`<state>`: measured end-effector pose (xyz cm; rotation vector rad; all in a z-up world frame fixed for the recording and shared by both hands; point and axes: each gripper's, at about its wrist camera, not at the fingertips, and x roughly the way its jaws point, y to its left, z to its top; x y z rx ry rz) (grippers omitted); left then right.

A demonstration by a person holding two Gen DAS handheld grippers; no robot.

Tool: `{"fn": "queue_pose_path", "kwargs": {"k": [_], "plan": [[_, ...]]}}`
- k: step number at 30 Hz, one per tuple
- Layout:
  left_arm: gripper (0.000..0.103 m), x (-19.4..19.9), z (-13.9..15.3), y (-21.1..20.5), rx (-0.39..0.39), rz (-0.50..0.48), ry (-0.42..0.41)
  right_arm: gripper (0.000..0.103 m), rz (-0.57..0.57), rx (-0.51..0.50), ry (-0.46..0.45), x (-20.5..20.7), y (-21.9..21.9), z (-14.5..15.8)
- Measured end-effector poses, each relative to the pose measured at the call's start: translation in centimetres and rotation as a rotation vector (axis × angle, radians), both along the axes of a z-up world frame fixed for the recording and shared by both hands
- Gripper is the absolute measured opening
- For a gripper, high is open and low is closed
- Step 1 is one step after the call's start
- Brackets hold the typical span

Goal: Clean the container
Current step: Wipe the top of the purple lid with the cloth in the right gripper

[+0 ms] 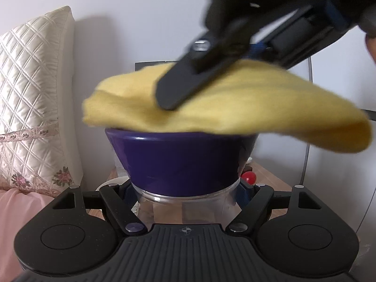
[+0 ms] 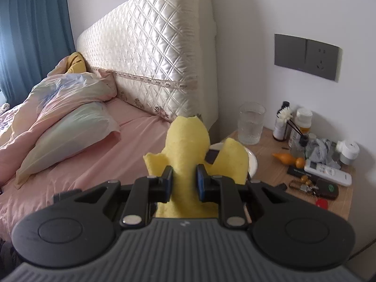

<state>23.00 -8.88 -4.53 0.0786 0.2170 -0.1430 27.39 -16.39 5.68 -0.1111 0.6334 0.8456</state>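
Note:
The container has a dark purple bowl-shaped top [image 1: 181, 162] on a clear lower part [image 1: 188, 209]. It stands upright between the fingers of my left gripper [image 1: 185, 192], which is shut on it. A folded yellow cloth [image 1: 235, 108] lies over the container's rim and hides the opening. My right gripper [image 1: 178, 87] reaches in from the upper right and presses on the cloth. In the right wrist view my right gripper [image 2: 184, 183] is shut on the yellow cloth [image 2: 188, 145], which bunches up past the fingers.
A wooden nightstand [image 2: 270, 164] on the right holds a ribbed glass [image 2: 251, 123], small bottles [image 2: 303, 122], a white remote [image 2: 327, 172], a white plate [image 2: 252, 162] and clutter. The bed [image 2: 131, 141] and quilted headboard [image 2: 152, 54] lie to the left. The wall socket [image 2: 307, 57] is above.

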Motion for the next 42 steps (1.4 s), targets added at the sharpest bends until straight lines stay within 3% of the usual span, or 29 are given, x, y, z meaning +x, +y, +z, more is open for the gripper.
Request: {"fn": "queue_pose_path", "kwargs": {"k": [9,18,26,33,39,42], "plan": [[0.081,0.2,0.0,-0.8,-0.002,-0.002,0.002,0.022,-0.041,-0.042,-0.042,1.8,-0.7,0.2],[0.081,0.2,0.0,-1.7,-0.001,-0.003,-0.002,0.022,0.007,0.013,-0.021,2.0,1.0,-0.6],[0.081,-0.6,-0.1,-1.8,-0.001,-0.007,-0.004,0.022,-0.008,-0.013,-0.013,0.3,-0.2,0.1],[0.081,-0.6,0.0,-2.5,-0.001,-0.01,0.002,0.022,-0.063,-0.028,-0.03,1.6,-0.8,-0.3],[0.081,-0.7,-0.1,-3.1,-0.001,-0.006,0.0,0.022,-0.026,0.005,-0.027,2.4,0.7,-0.6],[0.081,-3.0,-0.1,-1.6,-0.002,-0.008,-0.002,0.022,-0.006,0.006,-0.027,1.9,1.2,-0.6]]}}
